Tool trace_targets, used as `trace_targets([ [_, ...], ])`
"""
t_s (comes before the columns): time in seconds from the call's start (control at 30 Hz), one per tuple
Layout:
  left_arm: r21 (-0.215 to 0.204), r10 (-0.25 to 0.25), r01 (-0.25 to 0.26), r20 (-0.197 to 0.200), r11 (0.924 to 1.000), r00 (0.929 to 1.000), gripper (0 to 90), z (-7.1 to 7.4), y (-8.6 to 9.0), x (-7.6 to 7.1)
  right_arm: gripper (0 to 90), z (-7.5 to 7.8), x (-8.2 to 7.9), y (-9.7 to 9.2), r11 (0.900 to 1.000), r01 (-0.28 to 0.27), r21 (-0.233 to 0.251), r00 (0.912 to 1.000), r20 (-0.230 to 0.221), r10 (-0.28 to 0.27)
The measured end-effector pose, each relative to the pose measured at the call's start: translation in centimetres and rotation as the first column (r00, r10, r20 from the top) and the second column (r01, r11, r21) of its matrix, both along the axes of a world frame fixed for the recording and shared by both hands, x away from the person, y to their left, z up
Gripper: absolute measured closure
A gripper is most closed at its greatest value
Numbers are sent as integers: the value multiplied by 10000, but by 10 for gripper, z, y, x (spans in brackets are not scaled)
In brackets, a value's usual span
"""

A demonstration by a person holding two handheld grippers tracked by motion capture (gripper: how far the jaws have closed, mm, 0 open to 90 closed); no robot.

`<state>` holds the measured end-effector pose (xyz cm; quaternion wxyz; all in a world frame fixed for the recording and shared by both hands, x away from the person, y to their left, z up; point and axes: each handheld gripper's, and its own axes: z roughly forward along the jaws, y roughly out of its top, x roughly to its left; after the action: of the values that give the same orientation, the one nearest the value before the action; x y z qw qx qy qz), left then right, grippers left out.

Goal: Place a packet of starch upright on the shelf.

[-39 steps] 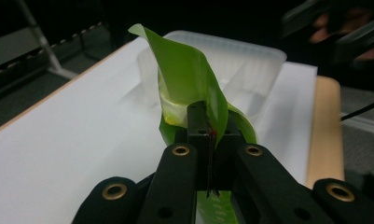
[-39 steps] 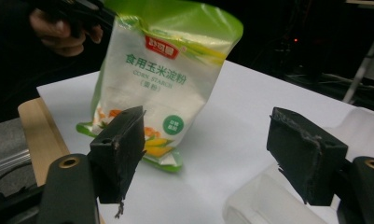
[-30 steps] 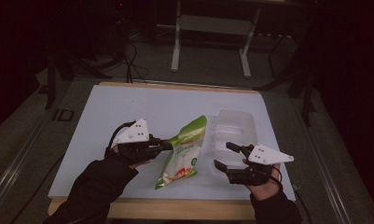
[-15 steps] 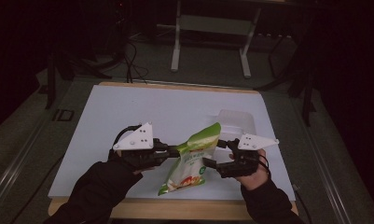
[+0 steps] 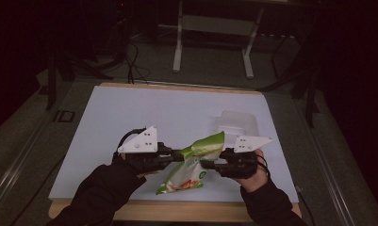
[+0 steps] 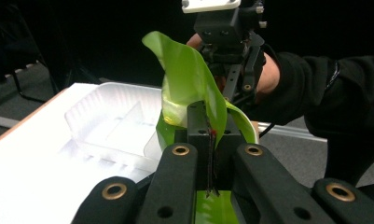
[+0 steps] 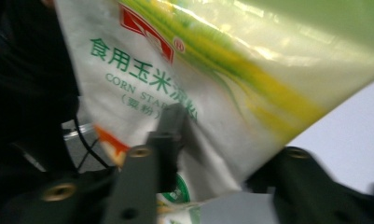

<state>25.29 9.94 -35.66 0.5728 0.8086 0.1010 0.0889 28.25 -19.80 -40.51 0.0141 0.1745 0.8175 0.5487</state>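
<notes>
My left claw [image 5: 179, 154] is level, pointing right, clamped tight on the green top edge of the corn starch bag [image 5: 189, 165]. My right claw [image 5: 206, 164] faces it, just closing around the bag's side. Clear tray [image 5: 236, 123] sits beyond.

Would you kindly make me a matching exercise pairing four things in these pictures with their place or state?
Things:
1. corn starch bag
2. clear plastic tray
3. left gripper
4. right gripper

Places or states:
A. lies empty on the white table, behind the bag
B. clamped shut on the bag's green top edge
C. held up off the table between both grippers
D. jaws have just been closing around the bag's white side

Pairs: 1-C, 2-A, 3-B, 4-D
</notes>
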Motion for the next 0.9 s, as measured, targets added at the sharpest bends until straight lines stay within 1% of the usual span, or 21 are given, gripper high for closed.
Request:
trace_targets([
  [0.03,0,0,0,0,10000,10000,896,0,0,0,686,0,0,0,10000,0,0,10000,0,0],
  [0.07,69,71,-70,-93,10000,9999,896,-2,1,2,784,1,0,1,10000,-51,-26,9999,-91,50],
  [0.1,147,163,-163,-10,9998,9999,895,-3,2,3,813,2,-1,2,9999,-60,-139,9998,-164,58],
  [0.13,110,177,-176,-78,9998,9998,895,-4,3,3,832,2,-2,4,9994,-74,-330,10000,-45,72],
  [0.17,104,172,-171,-92,9998,9998,895,-4,4,4,847,3,-3,5,9990,-93,-430,9999,-105,89],
  [0.27,17,175,-175,-107,9998,9998,894,-5,7,4,859,8,-6,6,9982,-175,-580,9997,-181,165],
  [0.3,-44,129,-130,-113,9999,9999,893,-4,8,4,861,10,-7,6,9977,-213,-649,9997,-105,207],
  [0.33,-192,76,-77,-95,9998,9999,892,-3,10,5,863,13,-7,6,9976,-227,-661,9997,-67,223],
  [0.4,-192,76,-77,-95,9998,9999,890,-3,10,5,863,16,-8,5,9978,-225,-621,9997,-70,221],
  [0.43,-340,0,-3,-86,9994,10000,890,-1,13,5,864,16,-8,5,9978,-225,-621,9997,-70,221],
  [0.53,-625,-37,43,90,9980,10000,852,1,15,5,871,31,-10,1,9981,-314,-533,9991,255,328],
  [0.57,-720,39,-31,111,9974,9999,852,2,16,5,871,31,-10,1,9981,-314,-533,9991,255,328],
  [0.6,-807,106,-98,94,9967,9999,830,3,18,6,871,34,-11,-1,9984,-325,-467,9990,281,338],
  [0.67,-1091,314,-337,-224,9935,9993,732,2,22,10,874,40,-12,-5,9991,-272,-334,9986,446,287],
  [0.7,-1172,370,-413,-387,9923,9986,712,1,23,11,874,43,-12,-7,9994,-231,-276,9981,562,247],
  [0.73,-1283,537,-584,-399,9900,9978,670,-1,24,11,874,47,-12,-10,9997,-137,-201,9980,612,149],
  [0.77,-1326,694,-742,-401,9884,9968,599,-3,25,11,874,50,-12,-13,9998,-108,-159,9978,657,118],
  [0.8,-1287,749,-808,-502,9884,9959,565,-5,26,12,874,53,-12,-16,9999,-6,-103,9971,758,14],
  [0.83,-1270,850,-919,-583,9876,9947,465,-7,27,12,874,60,-12,-21,9998,176,-14,9954,939,-174],
  [0.87,-1228,935,-1011,-656,9873,9935,465,-9,28,13,874,60,-12,-21,9998,176,-14,9954,939,-174],
  [0.9,-1150,1000,-1078,-719,9875,9924,403,-10,29,13,874,64,-12,-24,9996,281,51,9943,1028,-285],
])
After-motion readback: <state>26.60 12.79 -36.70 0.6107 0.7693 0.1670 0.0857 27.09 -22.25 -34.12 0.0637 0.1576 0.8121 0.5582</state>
